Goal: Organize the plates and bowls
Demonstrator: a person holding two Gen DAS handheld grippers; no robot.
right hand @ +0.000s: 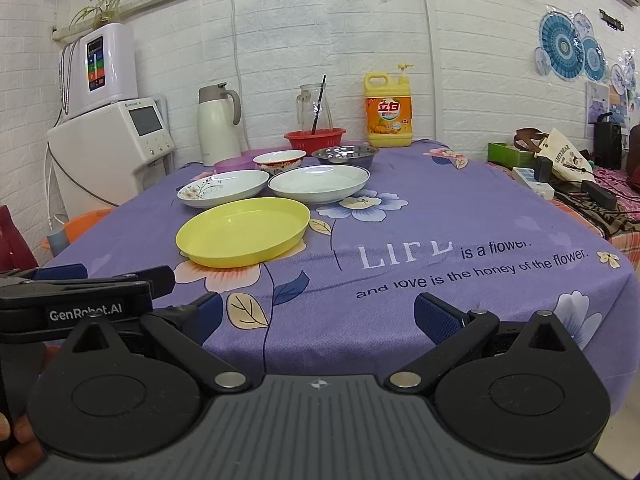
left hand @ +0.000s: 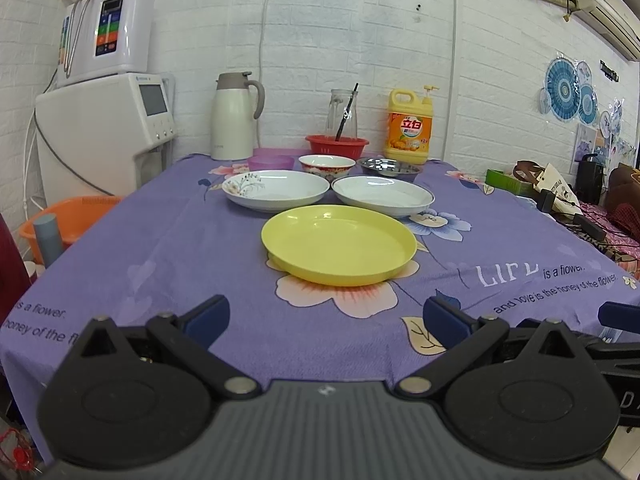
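Note:
A yellow plate (left hand: pixel 339 242) (right hand: pixel 244 230) lies nearest on the purple flowered tablecloth (left hand: pixel 160 264). Behind it are a white plate with a flower print (left hand: pixel 275 189) (right hand: pixel 223 188) and a white plate with a blue rim (left hand: pixel 383 196) (right hand: pixel 318 183). Further back stand a purple bowl (left hand: pixel 270 162) (right hand: pixel 234 165), a red-patterned bowl (left hand: pixel 326 165) (right hand: pixel 279 161) and a steel bowl (left hand: pixel 390 167) (right hand: pixel 345 155). My left gripper (left hand: pixel 326 316) is open and empty over the table's near edge. My right gripper (right hand: pixel 318 314) is open and empty to its right.
At the back stand a white thermos jug (left hand: pixel 232 118), a red basket (left hand: pixel 337 146) with a glass pitcher, and a yellow detergent bottle (left hand: pixel 409 126). Water machines (left hand: pixel 108 120) stand at the left, an orange basin (left hand: pixel 60 224) below them. Clutter lies on the right (right hand: pixel 560 172).

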